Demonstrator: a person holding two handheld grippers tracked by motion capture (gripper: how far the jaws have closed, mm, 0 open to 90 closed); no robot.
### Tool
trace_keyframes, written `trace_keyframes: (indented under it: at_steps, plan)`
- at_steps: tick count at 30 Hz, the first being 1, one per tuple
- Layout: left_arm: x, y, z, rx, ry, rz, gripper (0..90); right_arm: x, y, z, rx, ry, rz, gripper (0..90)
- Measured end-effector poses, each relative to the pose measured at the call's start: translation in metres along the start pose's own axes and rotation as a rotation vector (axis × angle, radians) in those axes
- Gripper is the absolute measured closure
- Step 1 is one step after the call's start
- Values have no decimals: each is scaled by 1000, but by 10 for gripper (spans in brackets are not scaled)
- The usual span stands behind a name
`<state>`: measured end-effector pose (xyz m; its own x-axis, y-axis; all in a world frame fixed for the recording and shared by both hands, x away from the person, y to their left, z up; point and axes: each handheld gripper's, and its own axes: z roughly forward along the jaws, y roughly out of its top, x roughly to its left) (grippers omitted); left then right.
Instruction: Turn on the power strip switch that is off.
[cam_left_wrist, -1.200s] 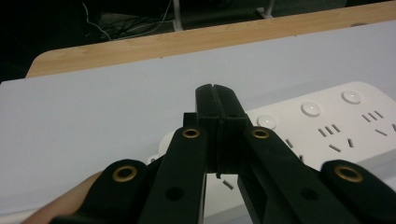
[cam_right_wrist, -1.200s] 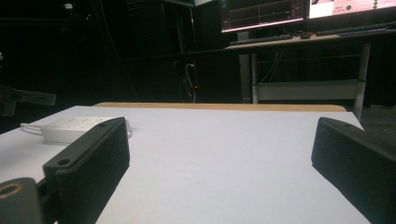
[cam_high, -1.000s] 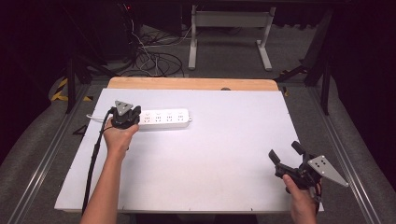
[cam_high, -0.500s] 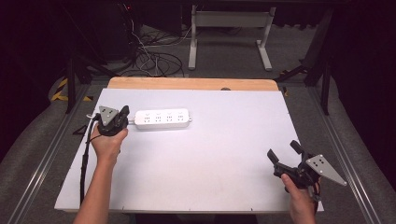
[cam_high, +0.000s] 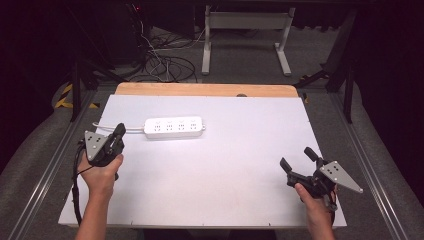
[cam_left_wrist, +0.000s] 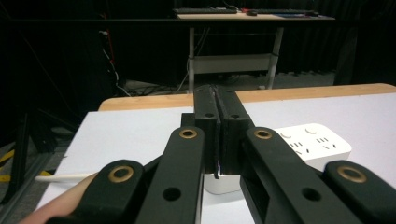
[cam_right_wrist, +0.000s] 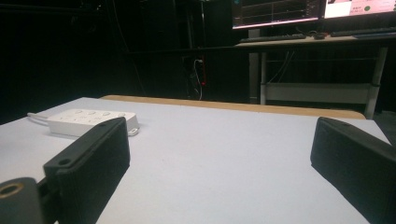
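Lying flat at the back-left of the white table top, long white plastic power strip, left gripper just beside its left end, jaws pressed together w/ nothing between, right gripper well apart at front-right, jaws wide open, empty.

Power strip: upper left of table
Left gripper: left, near strip
Right gripper: lower right, jaws apart
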<state>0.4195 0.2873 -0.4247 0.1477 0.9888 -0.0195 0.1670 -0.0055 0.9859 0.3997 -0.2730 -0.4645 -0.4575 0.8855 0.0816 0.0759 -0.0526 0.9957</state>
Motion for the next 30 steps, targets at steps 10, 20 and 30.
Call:
trace_keyframes:
  at_steps: [10,20,30]
  plan:
    - [2,-6,-14,-43,5,10,844,3,1,8,-3,16,1,54]
    - [-2,-11,-19,-100,-3,43,628,4,2,9,-2,16,-1,54]
    - [-2,-11,-16,-145,25,68,248,4,0,10,2,19,-1,53]
